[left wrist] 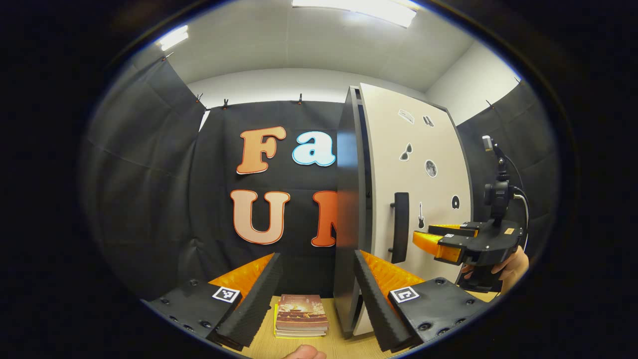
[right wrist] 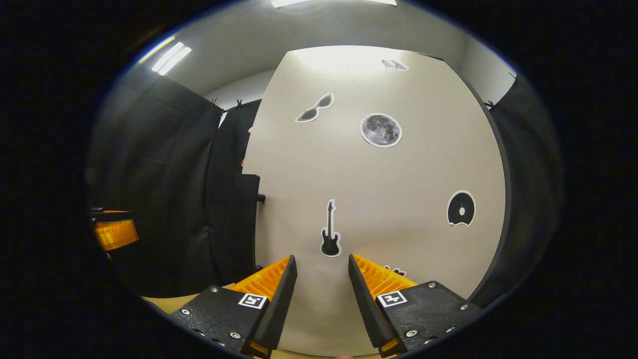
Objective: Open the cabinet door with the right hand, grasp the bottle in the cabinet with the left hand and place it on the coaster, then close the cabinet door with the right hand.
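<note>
I see the cabinet door (left wrist: 416, 184) at about 2 o'clock in my left gripper view: a tall, pale beige panel with a dark edge, standing upright. Small black stickers dot its face, among them sunglasses, a moon, a guitar and a disc. A black vertical handle (left wrist: 399, 227) sits near its left edge at mid height. In my right gripper view the door (right wrist: 398, 189) stands straight ahead at 12 o'clock, its handle (right wrist: 249, 199) at 9 o'clock along the left edge.

The left gripper view faces the cabinet door (left wrist: 418, 174) edge-on; the right gripper view faces it close, head-on.
</note>
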`<state>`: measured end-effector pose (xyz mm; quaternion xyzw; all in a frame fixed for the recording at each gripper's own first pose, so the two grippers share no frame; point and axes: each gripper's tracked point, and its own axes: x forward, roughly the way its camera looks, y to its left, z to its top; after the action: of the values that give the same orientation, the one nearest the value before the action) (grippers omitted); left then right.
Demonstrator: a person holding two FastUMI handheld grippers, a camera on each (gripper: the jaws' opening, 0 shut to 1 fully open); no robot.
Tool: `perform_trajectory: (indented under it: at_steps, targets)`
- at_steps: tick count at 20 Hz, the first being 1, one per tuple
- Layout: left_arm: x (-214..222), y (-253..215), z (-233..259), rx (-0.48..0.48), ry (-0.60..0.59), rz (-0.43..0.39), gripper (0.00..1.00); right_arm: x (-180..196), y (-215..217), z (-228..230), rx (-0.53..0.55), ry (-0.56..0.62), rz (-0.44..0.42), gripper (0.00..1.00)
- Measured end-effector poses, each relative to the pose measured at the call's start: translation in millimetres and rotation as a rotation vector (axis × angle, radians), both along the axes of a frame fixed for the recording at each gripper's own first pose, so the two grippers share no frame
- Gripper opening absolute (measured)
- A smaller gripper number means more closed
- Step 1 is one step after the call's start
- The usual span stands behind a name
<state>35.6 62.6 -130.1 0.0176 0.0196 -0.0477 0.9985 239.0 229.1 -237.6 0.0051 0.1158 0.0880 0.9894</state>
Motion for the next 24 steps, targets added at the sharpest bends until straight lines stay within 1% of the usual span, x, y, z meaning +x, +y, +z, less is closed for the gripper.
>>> perform_trajectory:
  at_steps: [2,5,7,10,14,17,19,20,21,24]
  targets:
    - [3,-8,2,-0.008,0.008,0.0,0.94,0,1,-3,-0.008,0.02,0.004,0.66]
    - [2,-19,-3,-0.012,0.03,-0.006,0.94,-19,3,-9,0.019,0.079,0.036,0.67]
    - [1,-20,0,-0.015,0.034,-0.001,0.94,-26,-7,-2,0.017,0.05,0.034,0.67]
    - [1,-24,8,-0.01,0.027,0.006,0.94,-62,-30,27,0.044,0.016,0.024,0.69]
    - [-5,-32,30,-0.012,0.005,0.022,0.94,-106,-63,55,-0.004,-0.007,0.01,0.72]
    - [-14,-38,53,-0.034,-0.018,0.035,0.94,-128,-83,72,-0.032,-0.023,-0.01,0.75]
    - [-19,-37,71,-0.049,-0.039,0.047,0.94,-141,-92,84,-0.05,-0.037,-0.004,0.76]
    - [-22,-35,82,-0.047,-0.054,0.058,0.94,-146,-95,90,-0.066,-0.056,0.012,0.8]
    - [-25,-34,93,-0.038,-0.067,0.066,0.94,-153,-102,96,-0.082,-0.068,0.01,0.81]
    - [-30,-36,115,0.008,-0.097,0.073,0.94,-162,-126,117,-0.064,-0.092,-0.053,0.9]
